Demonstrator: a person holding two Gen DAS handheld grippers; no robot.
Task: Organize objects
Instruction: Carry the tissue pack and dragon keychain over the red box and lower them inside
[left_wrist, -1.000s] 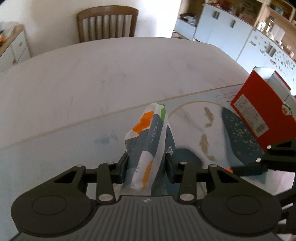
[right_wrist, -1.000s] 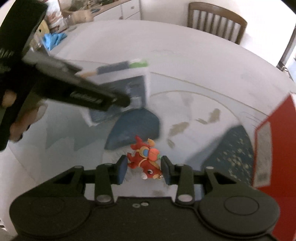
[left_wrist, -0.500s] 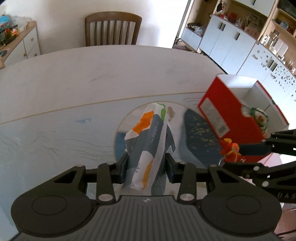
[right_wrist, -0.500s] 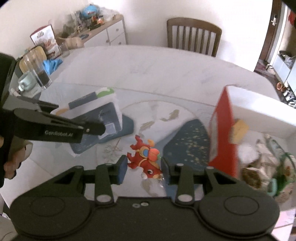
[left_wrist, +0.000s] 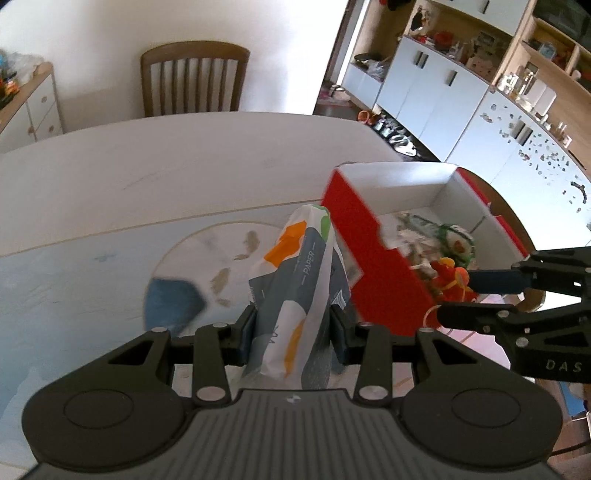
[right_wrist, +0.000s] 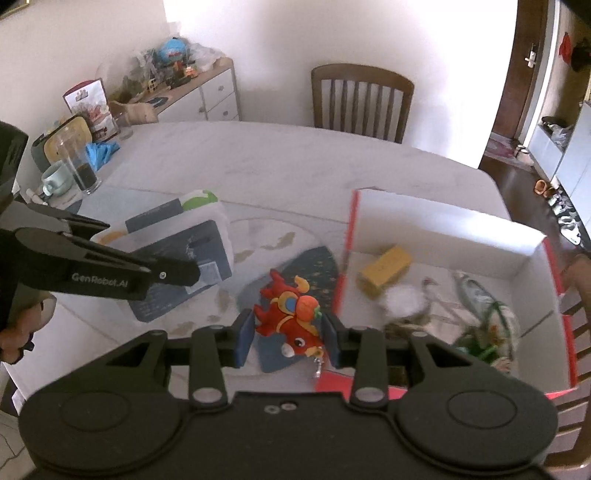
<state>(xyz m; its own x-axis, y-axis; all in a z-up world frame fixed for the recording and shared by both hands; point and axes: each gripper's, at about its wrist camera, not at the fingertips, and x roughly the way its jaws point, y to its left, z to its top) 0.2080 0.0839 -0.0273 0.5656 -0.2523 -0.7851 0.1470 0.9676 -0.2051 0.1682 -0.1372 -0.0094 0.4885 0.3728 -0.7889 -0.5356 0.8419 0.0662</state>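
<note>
Left gripper (left_wrist: 293, 328): your fingers are clamping a tissue pack (left_wrist: 295, 295), which is standing up between the pads, its far end rising toward the box.
Right gripper (right_wrist: 288, 338): your fingers are gripping a red toy (right_wrist: 290, 319), pads pressing on both its sides, a small metal clip dangling beneath it.
Tissue pack: you are holding it off the desk (left_wrist: 184, 158), just left of the box's red wall; grey, white and orange wrapper with a green patch at the far end, the word PAPER along it.
Red toy: it is hanging just left of the box's near left corner, above a dark blue patch of the mat (right_wrist: 295, 266).
Box (right_wrist: 443, 225): open, red outside, white inside, sitting at the right of the desk; a yellow block (right_wrist: 386, 271), something white and some greenish clutter are lying in it, too blurred to name.
Desk: pale top with a printed mat under both grippers.
Far left: a glass (right_wrist: 79, 166), a mug (right_wrist: 55, 179) and a blue cloth (right_wrist: 101, 151) are standing near the desk's edge.
Far side: a chair (right_wrist: 360, 101) is facing the desk.
</note>
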